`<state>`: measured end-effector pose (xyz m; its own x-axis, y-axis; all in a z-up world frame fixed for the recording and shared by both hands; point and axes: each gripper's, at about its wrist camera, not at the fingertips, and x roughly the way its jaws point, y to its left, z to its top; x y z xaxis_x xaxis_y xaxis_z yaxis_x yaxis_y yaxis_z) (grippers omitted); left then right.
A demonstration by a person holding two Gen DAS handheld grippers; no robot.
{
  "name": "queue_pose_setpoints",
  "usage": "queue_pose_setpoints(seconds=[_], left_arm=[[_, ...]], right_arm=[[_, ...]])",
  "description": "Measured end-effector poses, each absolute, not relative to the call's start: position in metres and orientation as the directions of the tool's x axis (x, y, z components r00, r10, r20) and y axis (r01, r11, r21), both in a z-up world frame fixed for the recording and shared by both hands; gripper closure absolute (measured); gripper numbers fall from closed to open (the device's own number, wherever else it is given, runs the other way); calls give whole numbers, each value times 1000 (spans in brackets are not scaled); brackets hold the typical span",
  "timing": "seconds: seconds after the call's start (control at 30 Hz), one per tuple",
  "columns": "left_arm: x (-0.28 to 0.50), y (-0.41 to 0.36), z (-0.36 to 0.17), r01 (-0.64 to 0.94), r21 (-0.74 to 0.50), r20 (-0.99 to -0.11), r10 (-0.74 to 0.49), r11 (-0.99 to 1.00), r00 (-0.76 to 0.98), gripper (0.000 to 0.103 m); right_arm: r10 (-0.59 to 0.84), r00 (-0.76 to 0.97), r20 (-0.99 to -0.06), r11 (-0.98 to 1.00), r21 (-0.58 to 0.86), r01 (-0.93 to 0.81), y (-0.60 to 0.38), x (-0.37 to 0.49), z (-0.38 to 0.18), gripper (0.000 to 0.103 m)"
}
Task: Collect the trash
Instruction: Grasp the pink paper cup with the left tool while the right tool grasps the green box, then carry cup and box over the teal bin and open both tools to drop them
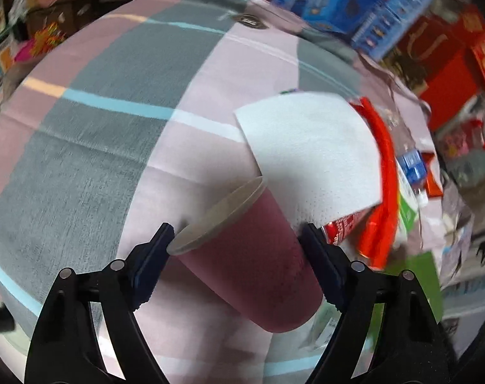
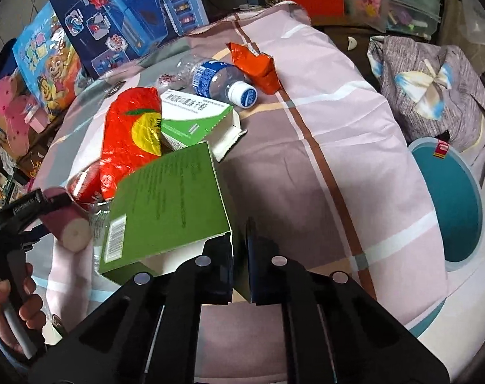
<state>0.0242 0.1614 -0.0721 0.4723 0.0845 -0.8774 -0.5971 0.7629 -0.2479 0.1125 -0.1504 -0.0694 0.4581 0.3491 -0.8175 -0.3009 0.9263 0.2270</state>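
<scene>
The left gripper [image 1: 236, 252] has its jaws spread around one pink paper cup [image 1: 252, 262] lying on its side on the striped bedsheet [image 1: 98, 144], empty as far as its mouth shows, and whether the pads press on it I cannot tell; just ahead to its right lies one white napkin [image 1: 309, 150]. The right gripper [image 2: 241, 256] is clamped on a flap of one green box [image 2: 169, 198], and ahead to its left lie a second, opened green-and-white box [image 2: 194, 121], two orange-red wrappers [image 2: 127, 140], one capped plastic bottle [image 2: 217, 81] and one red can [image 2: 82, 185]; to its right stands one white and teal bin [image 2: 447, 204], nothing visible inside
</scene>
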Motion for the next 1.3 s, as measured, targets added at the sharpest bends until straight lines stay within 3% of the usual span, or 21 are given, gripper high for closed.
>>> queue_pose_setpoints(seconds=[0.17,0.27,0.43,0.47,0.5,0.53,0.6,0.63,0.67,1.0,1.3], left_arm=[[12,155,-75,-568,-214,-875,103,795,474,18],[10,155,-80,-579,-187,-885,120,794,450,5],[11,152,-95,-577,-190,-904,87,794,418,5],[11,150,-94,-567,-179,-905,92,804,416,12],[12,148,-93,-552,-179,-904,86,815,420,32],[13,142,-89,-524,-168,-900,87,835,428,37],[14,136,-87,-493,-169,-898,72,854,433,38],[13,133,-84,-477,-161,-898,72,864,434,38],[12,130,-82,-465,-153,-896,76,872,438,38],[4,95,-30,-283,-172,-839,11,944,545,38],[51,10,6,-12,-175,-806,-136,984,577,38]], right_arm=[[324,445,-835,928,190,-320,-143,113,-76,96],[328,431,-840,924,191,-331,-137,115,-82,87],[320,429,-844,927,185,-327,-134,123,-94,86],[329,429,-841,925,196,-325,-134,124,-96,84],[337,432,-836,923,204,-326,-134,125,-97,82],[351,441,-826,919,215,-329,-134,126,-97,79],[383,448,-808,908,239,-345,-133,126,-96,79],[384,447,-808,905,234,-355,-131,126,-95,92],[383,448,-808,905,230,-358,-130,125,-92,97],[423,519,-743,901,282,-330,-168,117,-34,98],[330,604,-725,941,306,-147,-266,122,-6,98]])
